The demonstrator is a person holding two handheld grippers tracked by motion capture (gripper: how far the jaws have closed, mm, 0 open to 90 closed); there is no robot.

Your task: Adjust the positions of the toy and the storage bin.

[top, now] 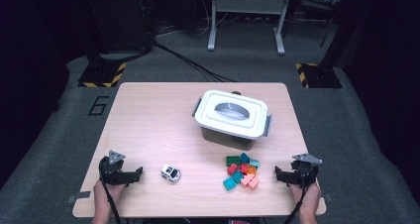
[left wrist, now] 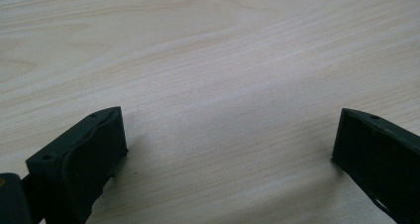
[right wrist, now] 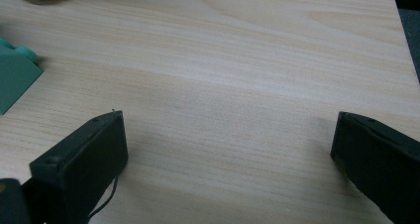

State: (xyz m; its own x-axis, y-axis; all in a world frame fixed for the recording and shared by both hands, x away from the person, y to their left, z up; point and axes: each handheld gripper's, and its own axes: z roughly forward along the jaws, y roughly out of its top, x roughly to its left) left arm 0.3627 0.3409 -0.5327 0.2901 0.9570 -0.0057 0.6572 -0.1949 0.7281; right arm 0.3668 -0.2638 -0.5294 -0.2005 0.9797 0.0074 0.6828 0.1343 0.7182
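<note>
both grippers are rested low on the near edge of the table (top: 148, 115), and nothing is held. the left gripper (top: 134, 173) is seen near the left corner with its jaws spread wide over bare wood; in the left gripper view (left wrist: 230, 144) no object is found between them. the right gripper (top: 278, 173) is seen near the right corner, its jaws likewise spread wide and empty, as the right gripper view (right wrist: 228, 144) confirms.

the bricks (top: 241, 170) are heaped between the two grippers, nearer the right one, and a green one (right wrist: 15, 73) is caught at the left edge of the right gripper view. a toy car (top: 171, 173) is set just beside the left gripper, apart from the heap. behind the bricks a box (top: 218, 135) is placed, with its white lid (top: 232, 112) seated and the side latches apparently closed.

the step in hand is judged to be the very start: nothing is grasped yet and the box is unopened. if the bricks are meant for the box, the lid must be freed first, so a reach forward to its latches or handle is called for, probably with both grippers, before any brick is pinched. a careful, level lift is needed so that the box is not dragged.
</note>
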